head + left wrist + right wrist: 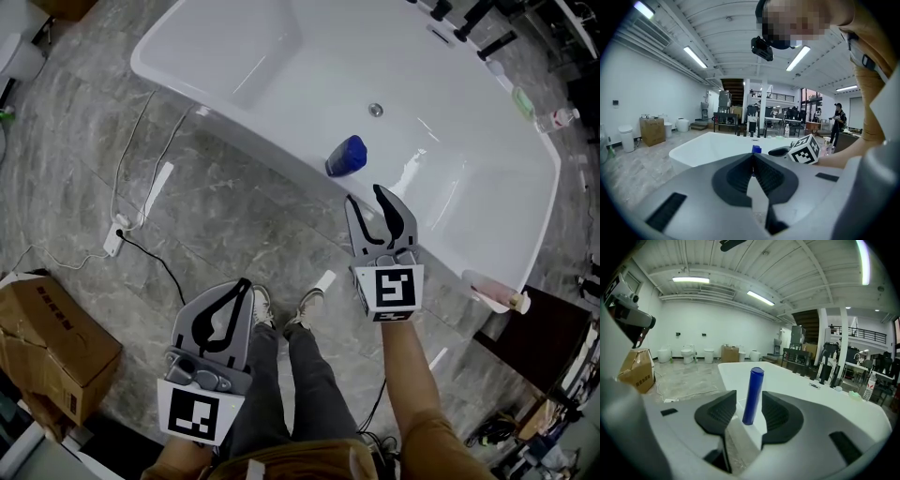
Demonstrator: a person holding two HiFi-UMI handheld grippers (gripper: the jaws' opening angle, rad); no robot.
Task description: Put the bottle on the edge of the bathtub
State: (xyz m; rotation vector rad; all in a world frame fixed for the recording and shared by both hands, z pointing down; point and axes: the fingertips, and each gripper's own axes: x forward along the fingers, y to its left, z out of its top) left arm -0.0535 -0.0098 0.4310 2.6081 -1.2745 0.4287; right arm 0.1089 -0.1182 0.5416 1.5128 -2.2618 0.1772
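Closest to my head camera is my left claw (244,286), held low over my legs (281,384) and the grey stone floor (234,225). Its two jaws are closed, tip against tip, and the left gripper view shows the same. In that view only the blue top of the bottle (756,149) shows, far behind the closed tips.

My right claw (365,195) is further forward, close to the tub (267,131), and it points toward the near edge. Its jaws stand apart. In the right gripper view the bottle (753,394) appears in the gap between the two dark pads (717,413). A strip of white tub shows on each side of it, so the pads do not press on it. In the head view the bottle (345,157) is just beyond the jaw tips and does not touch them.

The bottle is blue, slim and round. It stands upright on the flat near edge of the tub, about the middle of this long side. Its long axis is vertical: the base sits on the white rim and the flat top points up toward the ceiling.

On the floor at my left lies a brown box (47,337), well apart from the tub.
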